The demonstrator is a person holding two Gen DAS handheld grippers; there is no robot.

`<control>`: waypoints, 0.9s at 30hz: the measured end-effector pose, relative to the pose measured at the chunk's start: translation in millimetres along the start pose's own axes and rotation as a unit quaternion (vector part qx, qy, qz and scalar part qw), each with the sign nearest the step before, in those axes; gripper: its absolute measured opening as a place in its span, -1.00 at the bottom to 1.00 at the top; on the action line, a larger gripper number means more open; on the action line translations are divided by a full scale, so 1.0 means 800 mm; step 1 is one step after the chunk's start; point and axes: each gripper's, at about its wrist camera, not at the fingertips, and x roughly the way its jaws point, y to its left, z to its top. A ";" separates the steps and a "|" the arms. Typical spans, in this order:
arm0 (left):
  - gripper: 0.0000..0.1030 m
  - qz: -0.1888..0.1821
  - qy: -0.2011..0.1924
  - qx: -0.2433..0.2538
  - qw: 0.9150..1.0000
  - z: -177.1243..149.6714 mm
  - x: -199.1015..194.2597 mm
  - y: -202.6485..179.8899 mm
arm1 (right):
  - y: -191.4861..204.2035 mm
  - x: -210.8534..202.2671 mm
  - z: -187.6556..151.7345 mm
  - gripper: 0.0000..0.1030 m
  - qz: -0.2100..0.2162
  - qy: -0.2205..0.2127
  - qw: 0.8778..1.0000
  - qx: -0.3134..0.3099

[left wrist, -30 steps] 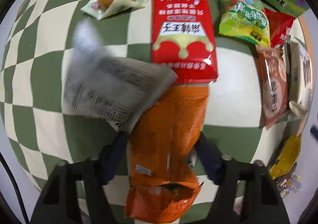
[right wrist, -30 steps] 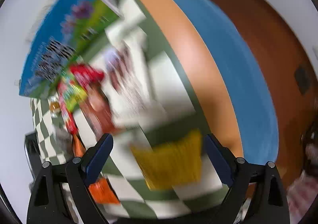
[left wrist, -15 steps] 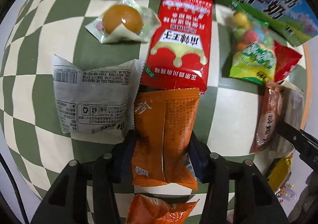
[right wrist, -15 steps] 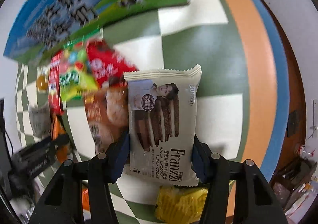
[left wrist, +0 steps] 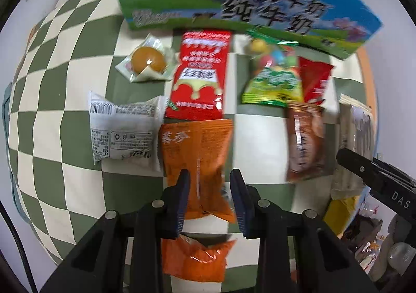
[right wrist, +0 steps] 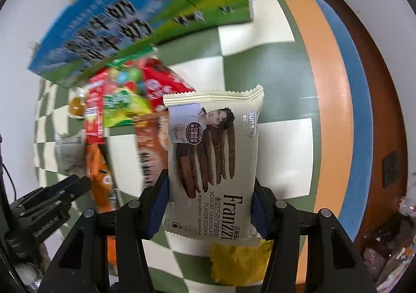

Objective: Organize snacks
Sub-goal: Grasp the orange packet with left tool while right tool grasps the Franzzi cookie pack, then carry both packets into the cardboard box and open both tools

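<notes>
The left gripper (left wrist: 210, 190) is pointing straight down, its jaws pressed together on the lower part of an orange snack packet (left wrist: 197, 160), pinching it between the blue pads. A second orange packet (left wrist: 193, 259) is lying on the checkered worktop (left wrist: 52, 116) below it. Just beside the held packet a white wrapped snack (left wrist: 122, 134) is lying to the left, and a red packet (left wrist: 200, 77) is touching its top edge. Further back a wrapped round bun (left wrist: 147, 61) is sitting near the big blue and green milk carton box (left wrist: 234, 4). To the right are a green candy bag (left wrist: 275, 77) and a brown packet (left wrist: 306, 142).

The right gripper (right wrist: 209, 204) is clamping a cream Franzzi cookie packet (right wrist: 213, 157) by its two long sides, the packet standing up between the pads. A yellow packet (right wrist: 236, 261) is lying under it near the worktop's orange rim (right wrist: 319, 79).
</notes>
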 end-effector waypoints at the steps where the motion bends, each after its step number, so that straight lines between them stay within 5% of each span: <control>1: -0.44 0.007 0.001 0.006 1.000 0.003 0.000 -0.002 | 0.002 -0.008 0.000 0.13 0.006 -0.004 1.000 -0.001; 4: -0.33 0.029 0.035 0.018 0.999 0.002 0.037 -0.008 | 0.001 -0.024 0.001 0.13 0.012 -0.008 1.000 -0.010; 9: 0.29 0.024 0.082 -0.032 0.996 0.000 0.097 0.028 | 0.001 -0.026 0.008 0.13 0.009 -0.006 1.000 -0.012; 16: 0.05 -0.014 0.061 -0.072 0.995 0.006 0.091 0.066 | 0.024 0.009 0.000 0.13 0.012 0.009 1.000 -0.010; 27: -0.09 -0.018 -0.001 -0.042 0.999 0.040 -0.008 0.021 | 0.045 -0.013 -0.005 0.13 0.039 -0.010 0.999 -0.025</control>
